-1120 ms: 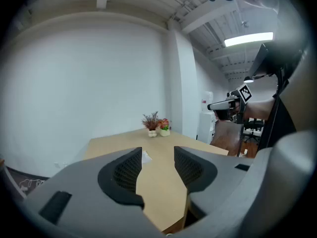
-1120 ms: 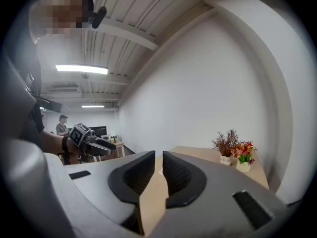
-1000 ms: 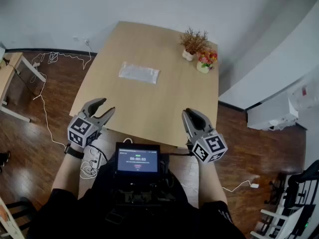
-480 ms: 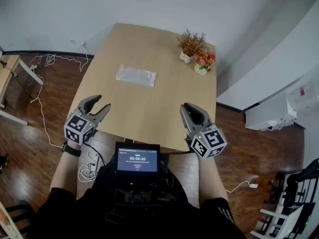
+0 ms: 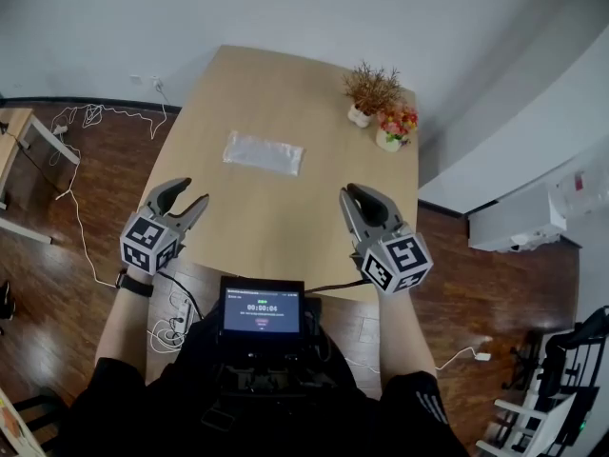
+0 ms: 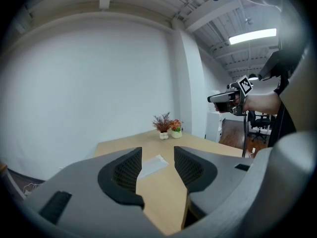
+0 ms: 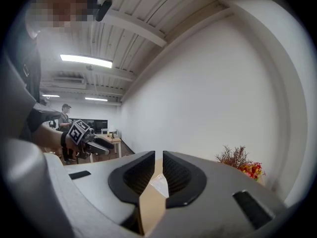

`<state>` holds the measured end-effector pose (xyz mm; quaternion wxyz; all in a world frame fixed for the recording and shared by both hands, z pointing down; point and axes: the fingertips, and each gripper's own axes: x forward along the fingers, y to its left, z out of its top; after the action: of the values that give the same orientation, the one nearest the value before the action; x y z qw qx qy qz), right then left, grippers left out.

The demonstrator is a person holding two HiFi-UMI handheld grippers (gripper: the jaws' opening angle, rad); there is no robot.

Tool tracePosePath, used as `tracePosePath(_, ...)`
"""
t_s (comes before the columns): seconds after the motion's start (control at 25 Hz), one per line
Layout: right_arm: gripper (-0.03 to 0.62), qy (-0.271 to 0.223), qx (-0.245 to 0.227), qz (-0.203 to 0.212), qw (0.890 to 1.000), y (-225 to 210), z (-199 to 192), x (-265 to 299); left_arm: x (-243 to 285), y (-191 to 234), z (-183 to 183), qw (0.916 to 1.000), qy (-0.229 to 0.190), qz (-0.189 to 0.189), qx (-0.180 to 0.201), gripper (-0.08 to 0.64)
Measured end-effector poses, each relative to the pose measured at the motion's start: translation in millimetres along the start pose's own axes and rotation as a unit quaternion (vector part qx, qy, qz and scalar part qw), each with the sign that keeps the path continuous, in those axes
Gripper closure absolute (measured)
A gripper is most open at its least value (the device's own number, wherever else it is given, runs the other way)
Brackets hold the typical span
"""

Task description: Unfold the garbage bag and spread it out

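Note:
The folded garbage bag (image 5: 264, 152), a flat pale translucent rectangle, lies on the far half of the wooden table (image 5: 285, 227). My left gripper (image 5: 186, 195) hovers at the table's near left edge. Its jaws stand well apart with nothing between them, and past them lies the bag (image 6: 152, 165). My right gripper (image 5: 360, 196) is over the near right part of the table. Its jaws leave only a narrow gap, empty, through which a strip of the bag (image 7: 159, 182) shows. Both grippers are well short of the bag.
A dried plant in a white pot (image 5: 366, 93) and a small flower pot (image 5: 395, 127) stand at the table's far right corner. A screen unit (image 5: 262, 309) hangs at my chest. Cables (image 5: 86, 117) lie on the floor at the left. A white cabinet (image 5: 514, 222) stands at the right.
Both grippers have moved a little forward over the table's near edge toward the bag, the right one more. Their jaws look the same. The bag has not moved.

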<state>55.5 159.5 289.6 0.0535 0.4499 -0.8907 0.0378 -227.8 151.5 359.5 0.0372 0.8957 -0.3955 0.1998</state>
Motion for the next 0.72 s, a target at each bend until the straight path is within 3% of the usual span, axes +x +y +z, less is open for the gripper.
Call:
tracePosePath(0.32, 0.523, 0.015, -0.016, -0.002, 1.000, -10.3, 14.1, 60.1, 26.6, 50.3, 13.6, 0.9999, -0.003, -0.007, 0.008, 0.348)
tracePosePath(0.72, 0.520, 0.049, -0.035, 0.009, 0.998, -22.7, 14.6, 152.4, 68.4, 110.7, 1.5, 0.9999, 0.006, -0.015, 0.001, 0.348)
